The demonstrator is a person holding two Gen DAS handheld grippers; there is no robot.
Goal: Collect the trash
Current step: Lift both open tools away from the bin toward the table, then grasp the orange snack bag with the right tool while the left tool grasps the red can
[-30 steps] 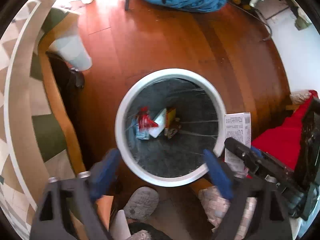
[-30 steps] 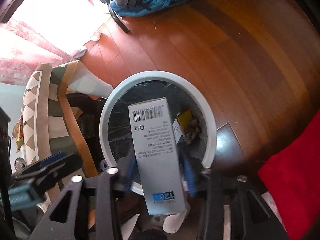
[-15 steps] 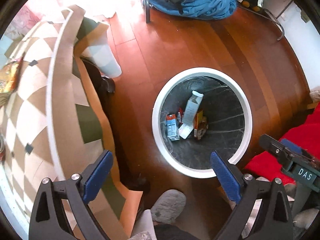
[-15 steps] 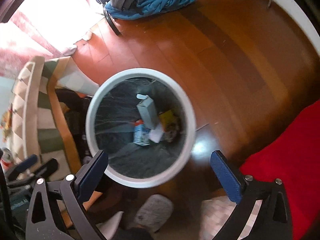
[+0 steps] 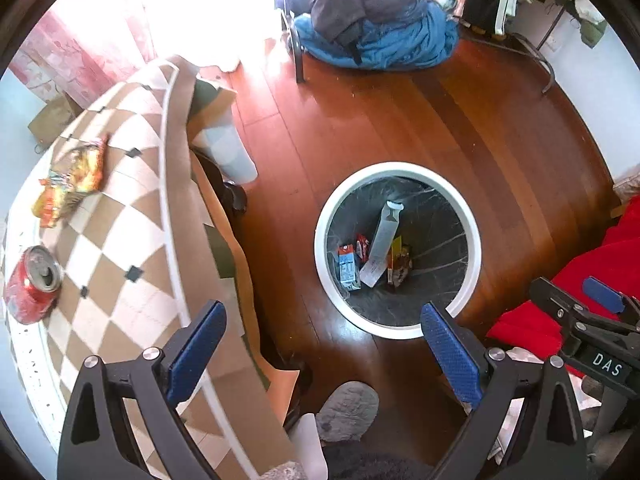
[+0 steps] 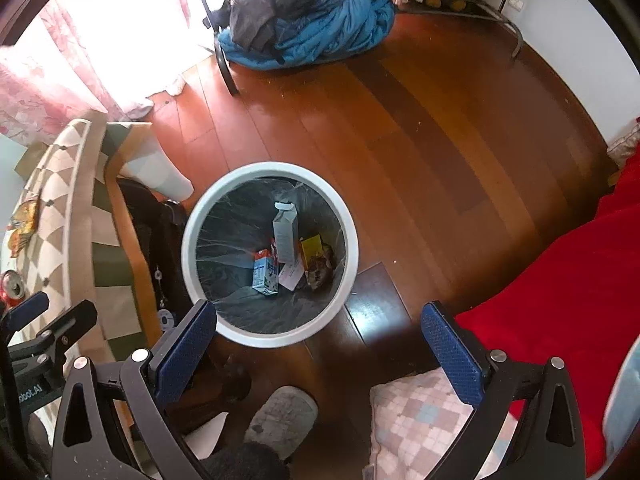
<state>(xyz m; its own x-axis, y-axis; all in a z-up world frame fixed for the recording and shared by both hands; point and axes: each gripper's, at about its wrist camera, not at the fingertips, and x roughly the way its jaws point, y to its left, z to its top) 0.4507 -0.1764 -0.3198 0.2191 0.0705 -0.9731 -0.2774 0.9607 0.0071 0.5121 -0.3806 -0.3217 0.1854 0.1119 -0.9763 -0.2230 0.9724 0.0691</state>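
Both the left gripper (image 5: 320,348) and right gripper (image 6: 320,344) hang spread and empty above the bin (image 6: 208,216), where the white carton (image 6: 285,232) lies inside.

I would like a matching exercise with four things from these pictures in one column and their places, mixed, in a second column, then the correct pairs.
Things:
1. red soda can
2. tall white box
3. blue bedding
4. grey slipper

Places:
A. inside the white-rimmed bin
B. on the floor at the near edge of the view
C. on the checkered tablecloth
D. heaped on the wooden floor far beyond the bin

Pairs: 1-C, 2-A, 3-D, 4-B
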